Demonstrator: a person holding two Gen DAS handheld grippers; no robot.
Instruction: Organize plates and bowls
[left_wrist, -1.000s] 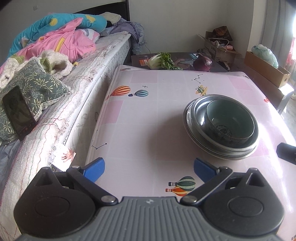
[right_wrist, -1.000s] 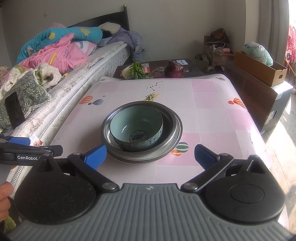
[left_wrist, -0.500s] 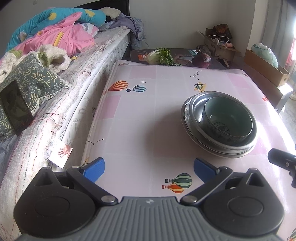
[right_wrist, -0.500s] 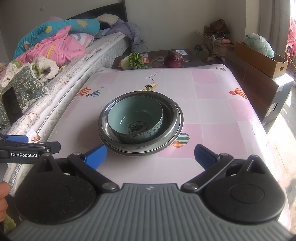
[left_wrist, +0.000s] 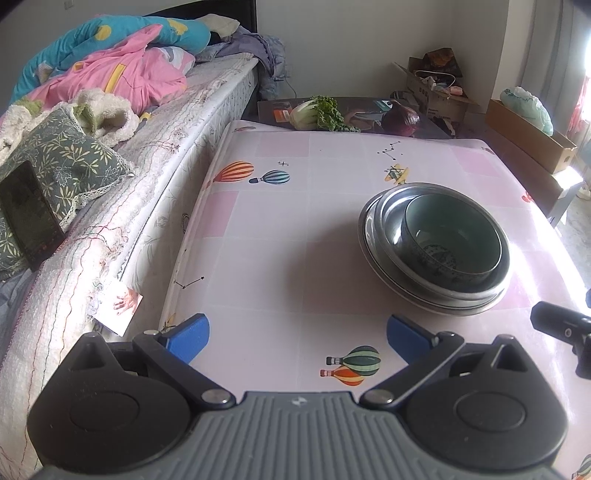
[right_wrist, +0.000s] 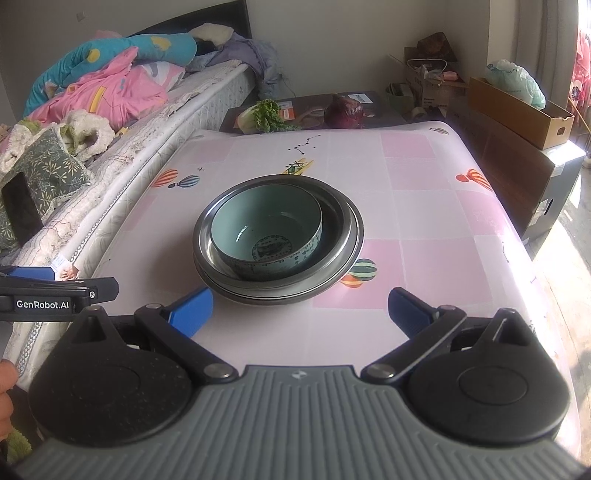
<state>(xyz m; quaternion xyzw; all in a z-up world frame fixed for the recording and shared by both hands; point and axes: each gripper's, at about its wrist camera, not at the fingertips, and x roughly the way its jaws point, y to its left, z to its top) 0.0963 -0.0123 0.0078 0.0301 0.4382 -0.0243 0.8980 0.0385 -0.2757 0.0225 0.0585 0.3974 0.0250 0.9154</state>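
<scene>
Teal ceramic bowl (right_wrist: 266, 236) nested in steel bowl (right_wrist: 340, 229), stacked on steel plate (right_wrist: 355, 243), near middle of bench (right_wrist: 424, 206) with pink balloon-print cloth. Same stack toward right in left wrist view: teal ceramic bowl (left_wrist: 452, 236), steel bowl (left_wrist: 391, 225), steel plate (left_wrist: 367, 236). Left gripper (left_wrist: 297, 332) low over near left part of bench (left_wrist: 295, 229), jaws spread wide, holding nothing, well apart from stack. Right gripper (right_wrist: 300, 308) just short of stack's near rim, jaws spread wide, empty, left blue fingertip (right_wrist: 190, 310) close beside plate edge, contact unclear. Bed (left_wrist: 166, 147) along left with pink and blue bedding. Cabbage (right_wrist: 258, 118) and red onion (right_wrist: 343, 110) on dark low table beyond bench.
</scene>
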